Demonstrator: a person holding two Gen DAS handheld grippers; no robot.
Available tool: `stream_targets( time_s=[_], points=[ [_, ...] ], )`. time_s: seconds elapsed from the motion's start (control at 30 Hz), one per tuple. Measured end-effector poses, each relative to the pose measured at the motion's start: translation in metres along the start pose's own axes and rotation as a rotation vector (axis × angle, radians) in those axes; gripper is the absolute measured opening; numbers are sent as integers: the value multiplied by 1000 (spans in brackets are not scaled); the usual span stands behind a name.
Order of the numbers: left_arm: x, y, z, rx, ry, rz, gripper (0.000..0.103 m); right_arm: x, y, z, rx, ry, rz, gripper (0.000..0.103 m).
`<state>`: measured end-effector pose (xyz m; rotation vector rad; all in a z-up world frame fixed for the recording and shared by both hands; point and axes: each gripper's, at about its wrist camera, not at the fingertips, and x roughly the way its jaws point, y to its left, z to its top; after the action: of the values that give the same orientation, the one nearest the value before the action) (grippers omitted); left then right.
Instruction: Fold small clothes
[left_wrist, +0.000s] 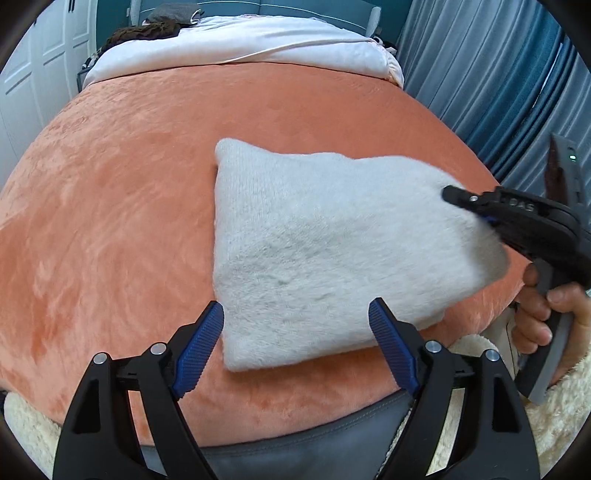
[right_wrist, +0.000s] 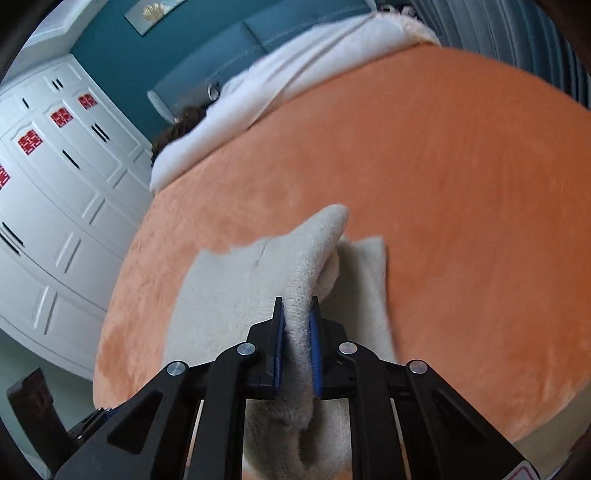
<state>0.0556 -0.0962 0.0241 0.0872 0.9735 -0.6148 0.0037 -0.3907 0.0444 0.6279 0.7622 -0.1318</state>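
A small fluffy white garment (left_wrist: 325, 243) lies folded on the orange bedspread (left_wrist: 110, 221). My left gripper (left_wrist: 295, 317) is open and empty, its jaws spread either side of the garment's near edge, just above it. My right gripper (right_wrist: 297, 317) is shut on the garment's right edge (right_wrist: 299, 314) and lifts it, so a ridge of cloth (right_wrist: 321, 240) rises from the bed. In the left wrist view the right gripper (left_wrist: 491, 210) comes in from the right with a hand on its handle.
A white duvet (left_wrist: 240, 48) and dark clothes (left_wrist: 147, 29) lie at the bed's far end. White wardrobe doors (right_wrist: 55, 184) stand to the left, blue curtains (left_wrist: 498, 74) to the right. A cream fluffy rug (left_wrist: 554, 398) lies by the bed's near edge.
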Motion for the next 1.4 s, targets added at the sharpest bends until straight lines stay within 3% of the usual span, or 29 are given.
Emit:
stream_targets(
  time_s=[0.13,0.2,0.3,0.4,0.47,0.53,0.6,0.63,0.73,0.83,0.9,1.0,1.07,1.17,1.27,1.37,1.4],
  points=[
    [40,-5,1,17,80,50,78,65,-39,-33,-35,210,-166,14],
    [56,-1,-1,18,113,102,78,54,-37,-33,-24,175,-128,16],
    [51,5,-3,-10,105,89,78,18,-27,-19,33,100,-126,16],
    [38,9,-4,-10,86,100,78,-14,4,-16,-32,18,-127,17],
    [32,11,-4,-12,85,105,78,-12,26,-23,-95,52,-102,17],
    [28,13,-7,-26,89,107,78,13,36,-42,-150,152,-100,17],
    [25,13,-10,-37,94,112,78,54,32,-71,-182,288,-158,11],
    [23,12,-13,-37,96,109,78,68,31,-84,-191,313,-176,10],
    [18,11,-17,-16,93,121,78,52,48,-72,-181,272,-181,14],
    [17,10,-20,-13,96,126,78,35,73,-44,-171,203,-60,14],
    [18,11,-22,-21,103,124,78,42,95,-33,-217,181,-56,14],
    [17,13,-23,-25,104,129,78,85,105,-37,-224,274,-59,14],
    [15,12,-25,-23,99,136,78,121,100,-59,-224,373,-77,14],
    [13,16,-28,-27,106,139,78,116,98,-62,-235,338,-84,13],
    [11,22,-26,-43,102,128,78,68,84,-47,-124,246,-11,17],
    [9,30,-22,-87,90,91,78,17,42,-46,-30,118,-95,45],
    [9,31,-21,-99,87,84,79,5,27,-50,0,97,-129,45]
  ],
)
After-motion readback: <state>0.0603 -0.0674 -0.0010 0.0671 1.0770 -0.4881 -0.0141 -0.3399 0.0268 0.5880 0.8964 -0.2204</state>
